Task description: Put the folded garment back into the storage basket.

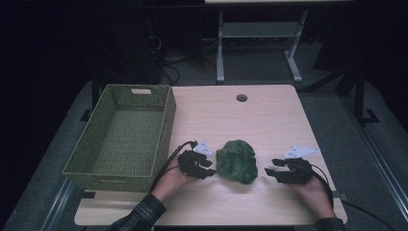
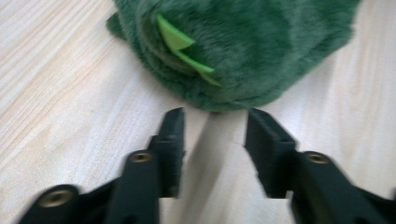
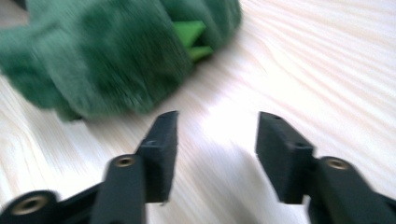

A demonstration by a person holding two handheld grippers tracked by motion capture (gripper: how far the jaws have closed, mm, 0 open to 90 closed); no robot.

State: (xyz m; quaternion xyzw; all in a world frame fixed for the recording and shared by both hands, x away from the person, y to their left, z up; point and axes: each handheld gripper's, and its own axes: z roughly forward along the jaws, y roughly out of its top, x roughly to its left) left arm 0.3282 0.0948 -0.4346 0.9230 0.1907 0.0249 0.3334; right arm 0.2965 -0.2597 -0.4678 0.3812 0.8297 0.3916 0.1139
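High view is showing me working at the near edge of the table [image 1: 269, 115], with the woven basket [image 1: 166, 122] sitting along its left edge and holding nothing that I can see. I am holding my left claw [image 1: 208, 168] just beside the green plush toy [image 1: 235, 161], its jaws spread and pointing at the toy's left flank; in the left gripper view the tips are sitting right at the fur of the plush toy [image 2: 243, 51], near its bright green felt spikes [image 2: 180, 44], with bare wood showing between them. The toy is lying on the table near its front edge, roughly midway between my hands. My right claw [image 1: 273, 172] is hovering a little apart from the toy's right side, jaws also spread and gripping nothing. I judge the work is only starting: nothing is grasped, the toy is lying outside the basket, and closing, lifting and carrying it leftward are all remaining.
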